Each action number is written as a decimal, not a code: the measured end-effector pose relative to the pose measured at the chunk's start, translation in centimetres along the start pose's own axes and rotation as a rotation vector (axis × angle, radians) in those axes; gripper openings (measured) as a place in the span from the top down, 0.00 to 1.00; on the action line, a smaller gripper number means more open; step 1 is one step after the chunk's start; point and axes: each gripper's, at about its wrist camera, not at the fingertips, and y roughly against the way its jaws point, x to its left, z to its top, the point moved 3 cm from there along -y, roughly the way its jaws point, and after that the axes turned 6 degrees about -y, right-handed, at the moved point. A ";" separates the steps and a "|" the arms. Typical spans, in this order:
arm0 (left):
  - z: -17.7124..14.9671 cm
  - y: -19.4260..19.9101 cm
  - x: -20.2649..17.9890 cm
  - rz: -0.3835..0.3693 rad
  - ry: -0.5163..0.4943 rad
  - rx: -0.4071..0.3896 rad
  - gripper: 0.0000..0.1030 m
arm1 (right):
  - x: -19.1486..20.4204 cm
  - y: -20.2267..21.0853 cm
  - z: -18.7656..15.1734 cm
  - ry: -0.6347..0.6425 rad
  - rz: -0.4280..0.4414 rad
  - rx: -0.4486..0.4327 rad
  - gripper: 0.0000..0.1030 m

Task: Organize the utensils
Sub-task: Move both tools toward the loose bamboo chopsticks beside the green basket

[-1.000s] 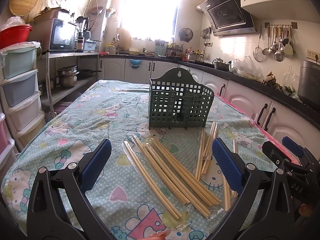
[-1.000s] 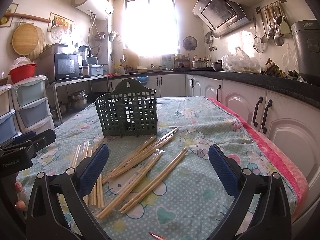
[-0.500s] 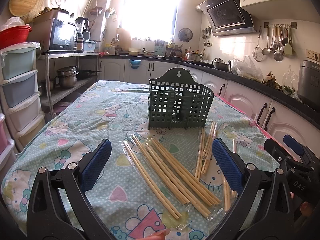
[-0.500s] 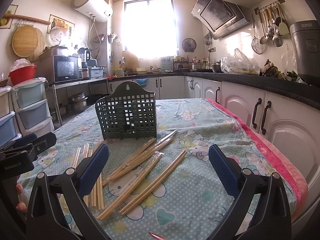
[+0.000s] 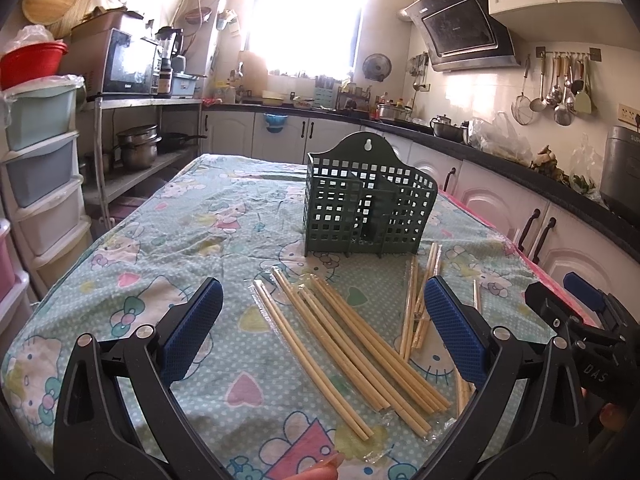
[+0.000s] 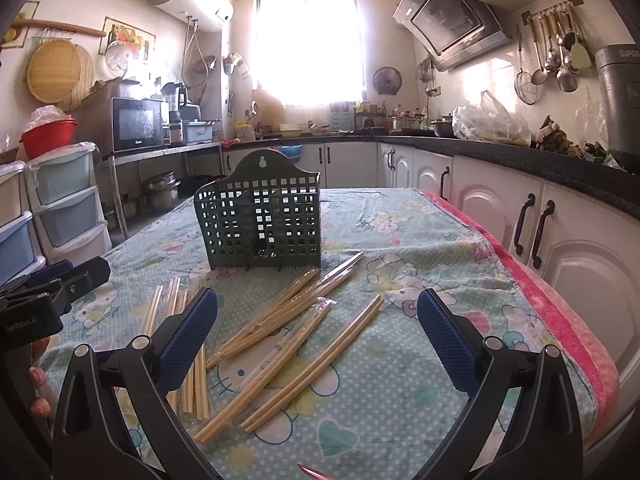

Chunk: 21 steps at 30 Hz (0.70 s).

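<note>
- Left gripper (image 5: 322, 332) hovers with jaws spread wide, holding nothing; right gripper (image 6: 318, 334) likewise gapes empty.
- Chopsticks (image 5: 352, 340) lie scattered on the table (image 5: 152, 256) at centre frame, some in clear wrappers; the green basket (image 5: 366, 204) stands upright just behind them, empty as far as shows.
- The sticks look light, stiff and thin; the wrappers probably slippery; likely best pinched across the middle of a pair so it stays level; loose ones may roll.

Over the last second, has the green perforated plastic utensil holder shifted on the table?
No. The green perforated plastic utensil holder sits at the same tablecloth cartoon prints.
</note>
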 end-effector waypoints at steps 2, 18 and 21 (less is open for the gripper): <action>0.0 -0.2 0.4 0.003 0.006 0.006 0.10 | 0.1 -0.3 0.2 0.009 0.005 0.008 0.06; 0.2 -2.6 4.5 -0.018 0.097 0.093 0.10 | 1.0 -3.9 2.5 0.045 0.085 0.086 0.06; 0.9 -3.3 4.9 -0.029 0.091 0.105 0.10 | 1.0 -4.6 3.1 0.047 0.086 0.096 0.06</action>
